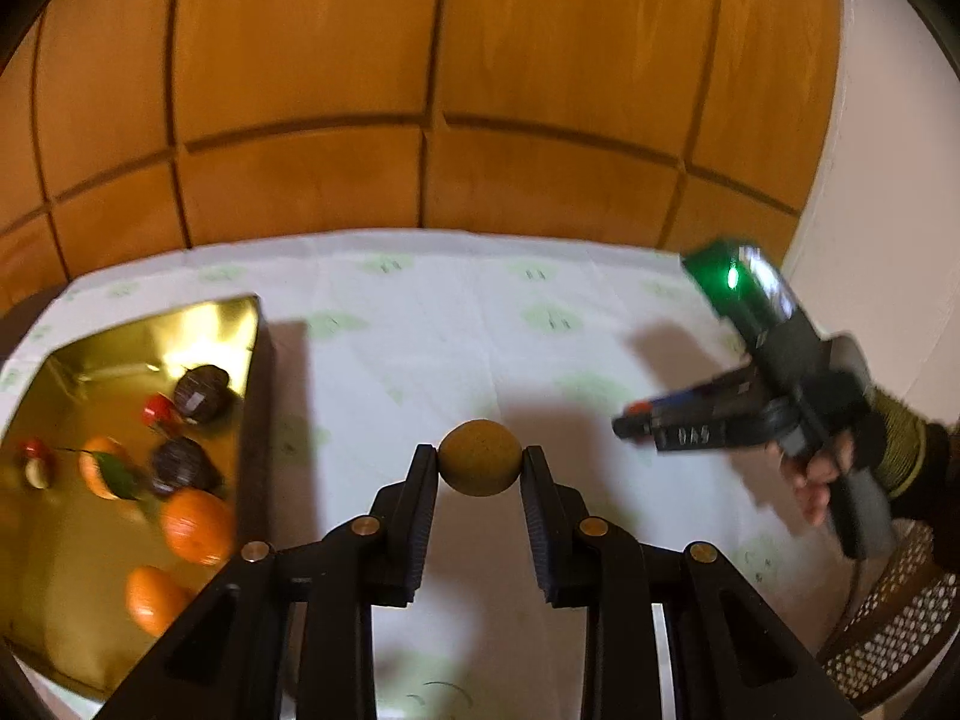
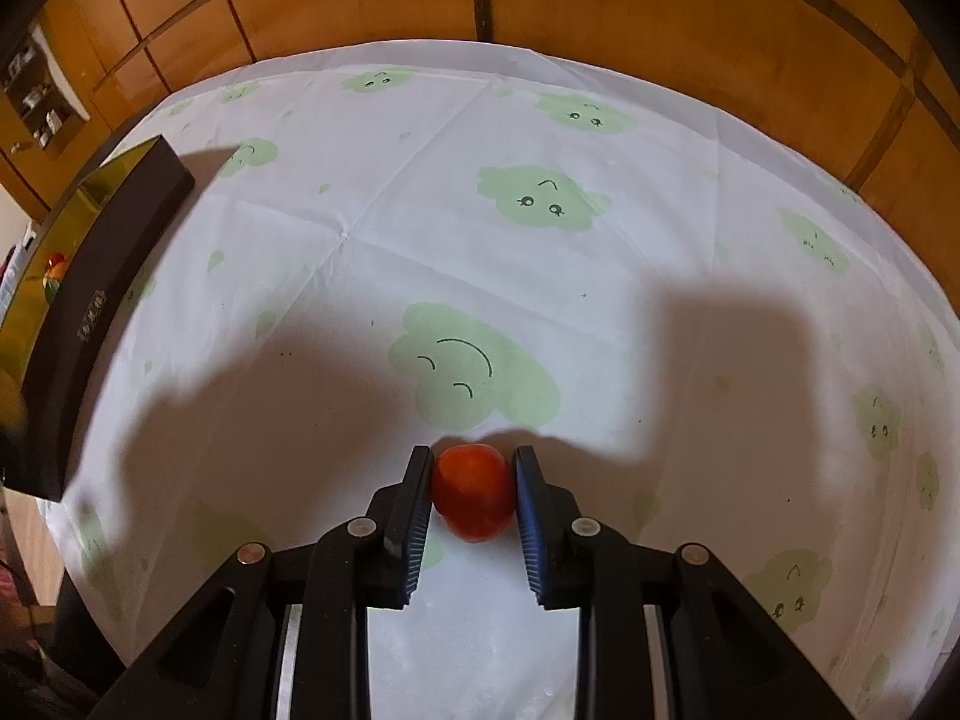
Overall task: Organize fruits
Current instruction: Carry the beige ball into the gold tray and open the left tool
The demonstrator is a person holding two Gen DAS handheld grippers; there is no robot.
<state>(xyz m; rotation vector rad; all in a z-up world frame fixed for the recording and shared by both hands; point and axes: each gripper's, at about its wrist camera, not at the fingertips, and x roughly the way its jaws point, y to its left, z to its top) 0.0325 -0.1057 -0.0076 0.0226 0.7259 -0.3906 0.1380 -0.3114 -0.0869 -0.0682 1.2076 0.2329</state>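
Your left gripper is clamped on a round tan fruit, lifted above the tablecloth. Your right gripper squeezes a red fruit against the cloth, pads pressing both sides. Oranges and dark fruits already sit in the gold-lined box at left. Its side label is too small to read.

The left hand-held gripper clamps a brown round fruit; left of it, a gold box holds oranges.
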